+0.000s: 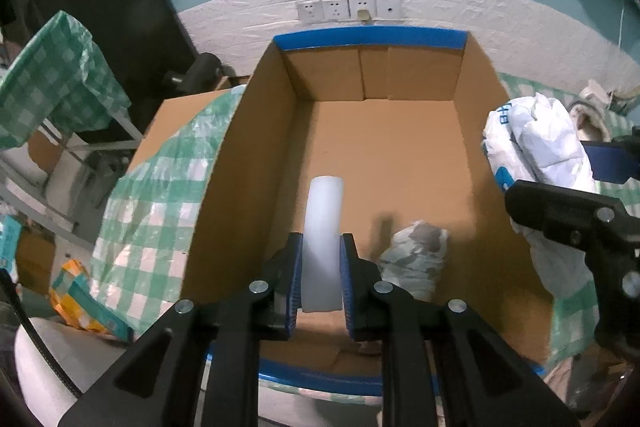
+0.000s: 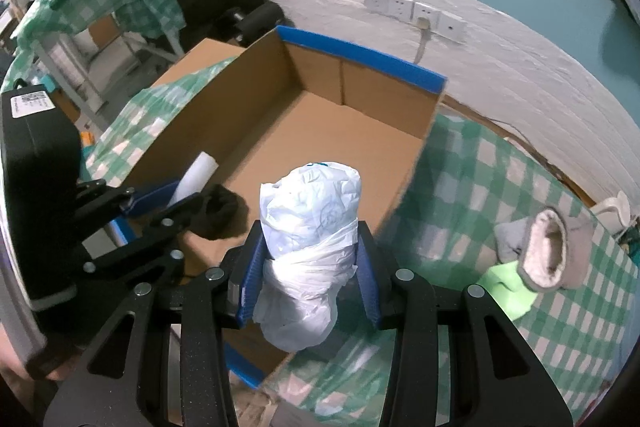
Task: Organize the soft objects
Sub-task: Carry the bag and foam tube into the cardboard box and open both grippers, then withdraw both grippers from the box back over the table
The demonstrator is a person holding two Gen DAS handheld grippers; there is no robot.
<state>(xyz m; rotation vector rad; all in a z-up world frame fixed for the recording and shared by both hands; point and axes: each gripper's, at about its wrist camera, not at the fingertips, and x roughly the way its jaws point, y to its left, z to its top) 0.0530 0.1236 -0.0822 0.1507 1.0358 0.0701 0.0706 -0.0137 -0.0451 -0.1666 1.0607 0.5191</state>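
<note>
Green-checked tablecloth [image 2: 472,163] spreads under and right of the right gripper [image 2: 310,259], clamped on a bundled white plastic bag [image 2: 310,223]. The left gripper [image 1: 320,279] is clamped on a white foam roll [image 1: 323,227] over the open cardboard box [image 1: 384,155], a crumpled wad [image 1: 416,259] just beside. A fleece-lined slipper [image 2: 550,251] lies farther right; wall sockets [image 1: 348,9] line the white-and-teal wall beyond.

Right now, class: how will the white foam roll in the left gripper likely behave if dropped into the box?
The white foam roll looks light and soft, since the left gripper pinches it narrow. Being cylindrical, it may roll across the flat floor of the cardboard box. It probably won't break.
</note>
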